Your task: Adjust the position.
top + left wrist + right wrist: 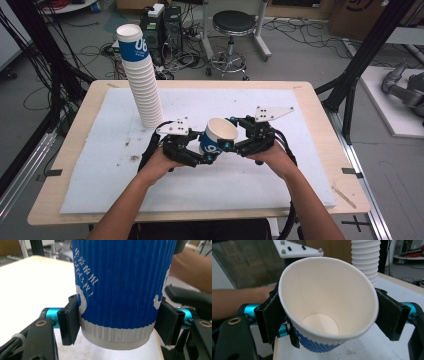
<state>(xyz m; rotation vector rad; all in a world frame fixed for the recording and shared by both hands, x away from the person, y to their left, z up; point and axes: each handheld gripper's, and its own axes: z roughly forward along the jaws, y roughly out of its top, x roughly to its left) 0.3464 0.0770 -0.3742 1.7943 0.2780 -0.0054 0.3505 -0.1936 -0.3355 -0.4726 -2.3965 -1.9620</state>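
— Clamping the cup (218,136) low on its blue ribbed wall, is that the left gripper (199,156)?
— Yes. The right gripper (231,139) pinches it near the rim, above the white mat (100,165). The cup stack (141,82) stands behind, apart.

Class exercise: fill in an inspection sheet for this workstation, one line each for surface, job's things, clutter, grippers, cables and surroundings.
Surface: white mat on a wooden table; dark specks at the mat's left.
Job's things: one blue-and-white paper cup held tilted, empty inside; a tall stack of paper cups standing upright on the mat's far left.
Clutter: nothing seen on the mat beyond the specks.
Grippers: left gripper shut on the cup's lower wall; right gripper has a pad at each side of the cup near the rim.
Cables: black cables trail from the grippers; loose wiring on the floor.
Surroundings: stool, computer tower, black frame posts.
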